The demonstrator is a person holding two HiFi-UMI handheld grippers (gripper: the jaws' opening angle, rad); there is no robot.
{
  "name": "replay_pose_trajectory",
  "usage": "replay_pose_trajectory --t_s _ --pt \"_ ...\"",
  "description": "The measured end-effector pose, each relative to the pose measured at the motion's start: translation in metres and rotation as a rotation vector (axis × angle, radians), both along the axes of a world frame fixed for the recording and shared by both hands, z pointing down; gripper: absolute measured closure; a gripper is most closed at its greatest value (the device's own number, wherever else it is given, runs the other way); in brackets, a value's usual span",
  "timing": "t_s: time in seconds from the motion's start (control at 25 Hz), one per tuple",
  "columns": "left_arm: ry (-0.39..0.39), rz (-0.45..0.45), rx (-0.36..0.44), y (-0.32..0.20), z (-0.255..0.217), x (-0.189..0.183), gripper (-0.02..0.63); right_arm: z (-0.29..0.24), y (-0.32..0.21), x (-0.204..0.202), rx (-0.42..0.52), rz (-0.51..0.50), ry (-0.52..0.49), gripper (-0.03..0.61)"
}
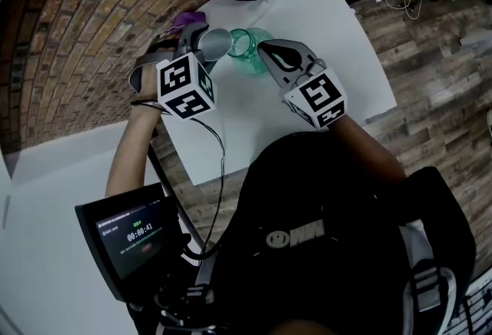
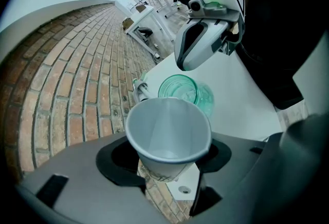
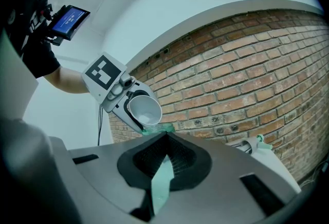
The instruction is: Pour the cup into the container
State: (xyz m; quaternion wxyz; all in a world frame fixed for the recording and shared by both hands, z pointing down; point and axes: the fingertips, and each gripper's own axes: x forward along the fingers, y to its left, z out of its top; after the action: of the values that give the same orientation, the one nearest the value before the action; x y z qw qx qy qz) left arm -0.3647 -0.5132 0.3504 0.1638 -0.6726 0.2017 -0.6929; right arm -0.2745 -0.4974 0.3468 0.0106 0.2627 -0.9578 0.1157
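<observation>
just over the rim of the green container (image 1: pixel 252 58) on the white table (image 1: pixel 338 41), the left gripper (image 1: pixel 206 44) clamps the tilted paper cup (image 2: pixel 167 133), while the right gripper (image 1: pixel 270 55) pinches the container's wall.

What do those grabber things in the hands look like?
The left gripper and right gripper are grey-and-white shells with black-lined jaws. Each carries a white cube with black square marks. A black cable trails from the left one.
</observation>
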Motion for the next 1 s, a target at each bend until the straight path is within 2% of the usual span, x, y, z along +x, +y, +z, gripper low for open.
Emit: replay_pose_trajectory --t_s 1.0 --pt "-0.043 0.018 0.008 -0.0001 -0.0010 0.0003 0.327 0.0001 0.0009 0.0002 -0.005 -0.003 0.002 0.583"
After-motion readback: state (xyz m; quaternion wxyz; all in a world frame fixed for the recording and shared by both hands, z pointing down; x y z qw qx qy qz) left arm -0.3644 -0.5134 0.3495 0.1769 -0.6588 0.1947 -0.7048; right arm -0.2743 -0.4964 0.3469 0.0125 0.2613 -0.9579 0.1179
